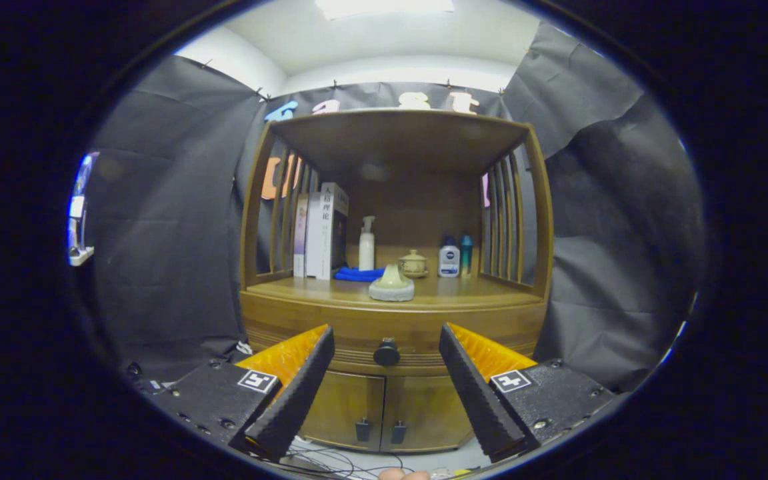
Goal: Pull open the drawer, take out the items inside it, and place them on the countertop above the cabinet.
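Both fingers of the gripper [387, 347] stand wide apart with nothing between them, aimed straight at the front of a wooden cabinet [394, 320]. Framed in the gap between the fingertips, and beyond them, is the round dark knob [387, 353] of the drawer [391, 333], which sits shut and flush in the cabinet's front. This drawer front is a broad, shallow band whose long axis runs side to side just under the countertop [437, 293], and it faces squarely toward the fingers, the knob at its middle. Below it are two closed cabinet doors [384, 410], each with a small dark pull near the seam where they meet. On the countertop, near its front edge and about central, rests a pale rounded lidded dish [391, 285]. Behind that, toward the back edge, lie a blue cloth [359, 274], a white pump bottle [367, 244] standing upright, a small lidded ceramic jar [413, 264], and, nearer the right side, a white bottle with a blue cap [449, 259] just beside a slim teal bottle [466, 255]. Several books [321, 230] stand upright at the back left corner against the slatted side rail. A wooden top shelf roofs the countertop, and cables trail on the floor in front of the cabinet's base.
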`<action>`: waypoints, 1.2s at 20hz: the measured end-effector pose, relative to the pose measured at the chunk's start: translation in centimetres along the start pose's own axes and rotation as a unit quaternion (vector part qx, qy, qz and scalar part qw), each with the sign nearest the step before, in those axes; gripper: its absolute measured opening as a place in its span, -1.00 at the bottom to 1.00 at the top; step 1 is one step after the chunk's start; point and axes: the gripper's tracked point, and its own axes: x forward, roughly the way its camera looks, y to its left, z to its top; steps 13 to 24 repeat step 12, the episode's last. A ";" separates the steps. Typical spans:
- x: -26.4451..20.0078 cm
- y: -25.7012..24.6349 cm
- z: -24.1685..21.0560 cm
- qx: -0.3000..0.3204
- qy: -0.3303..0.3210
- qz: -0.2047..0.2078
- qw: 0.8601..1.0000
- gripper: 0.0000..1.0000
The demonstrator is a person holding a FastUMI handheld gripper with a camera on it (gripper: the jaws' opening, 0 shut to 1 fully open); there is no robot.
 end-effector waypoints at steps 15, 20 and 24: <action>-5.3 -2.9 4.3 0.018 -0.015 0.009 1.000 1.00; -5.3 -2.9 4.3 0.018 -0.015 0.009 1.000 1.00; -5.3 -2.9 4.3 0.018 -0.015 0.009 1.000 1.00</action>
